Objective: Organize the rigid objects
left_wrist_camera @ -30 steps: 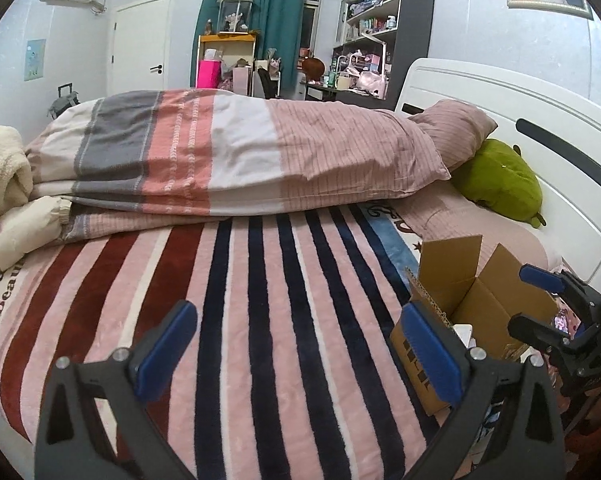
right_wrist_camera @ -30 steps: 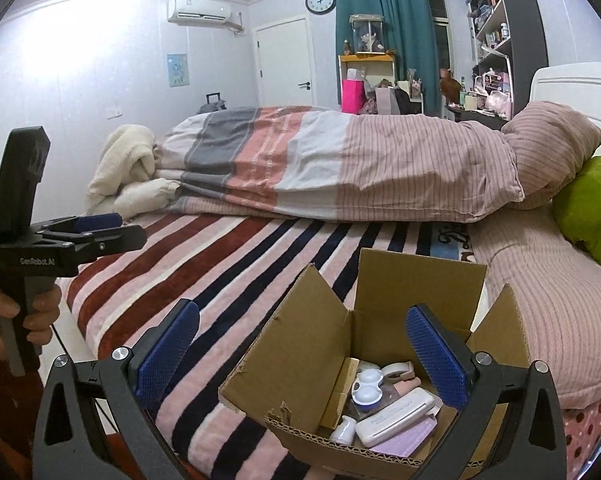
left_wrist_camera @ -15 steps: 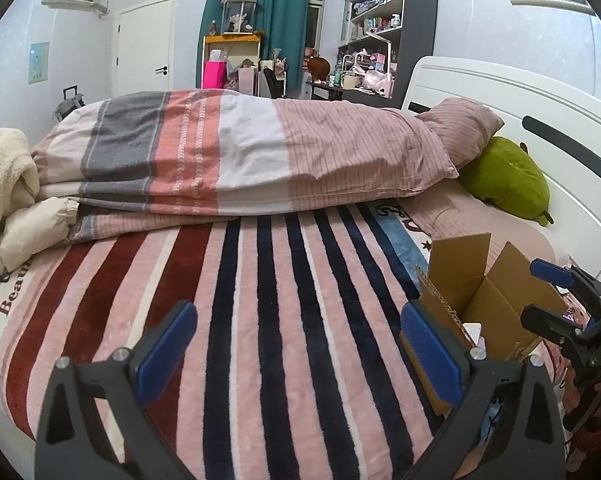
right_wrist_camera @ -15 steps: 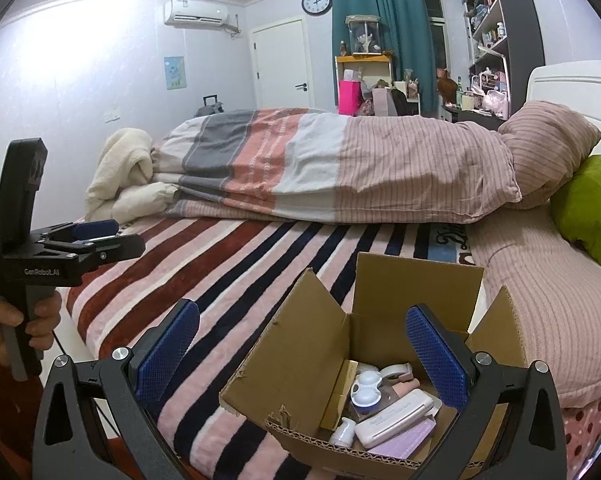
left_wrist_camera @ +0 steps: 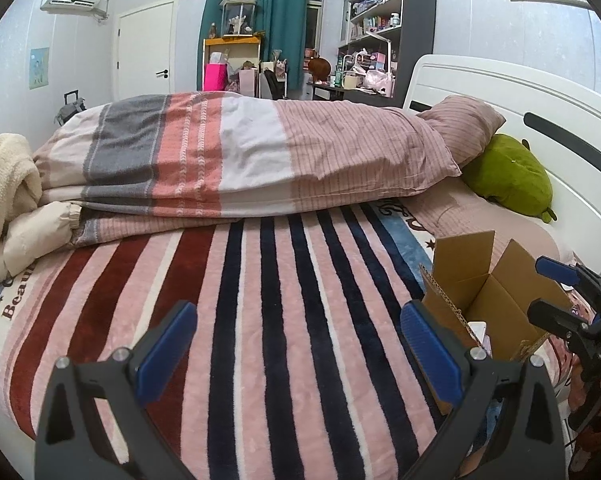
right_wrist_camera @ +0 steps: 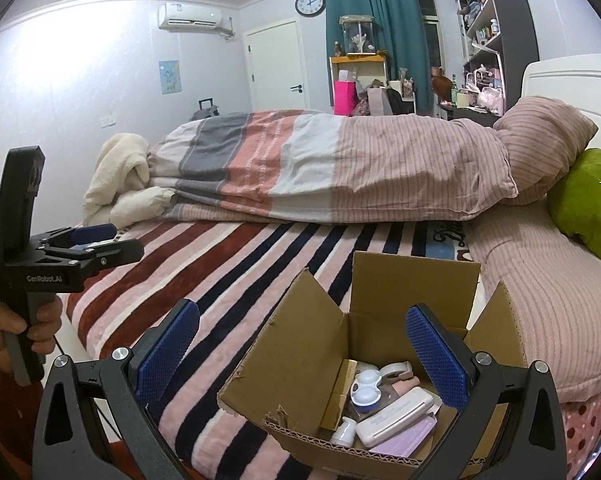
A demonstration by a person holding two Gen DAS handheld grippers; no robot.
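With both the left gripper [left_wrist_camera: 298,354] and the right gripper [right_wrist_camera: 302,354] spread wide and empty, the cardboard box [right_wrist_camera: 364,364] of small items sits on the striped blanket [left_wrist_camera: 260,320], so lowering the right one straight between the 4 flaps seems best.

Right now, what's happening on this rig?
A person holds both grippers over a bed. The right gripper hangs open above an open cardboard box holding small items such as a white case. The left gripper is open over the striped blanket, holding nothing.
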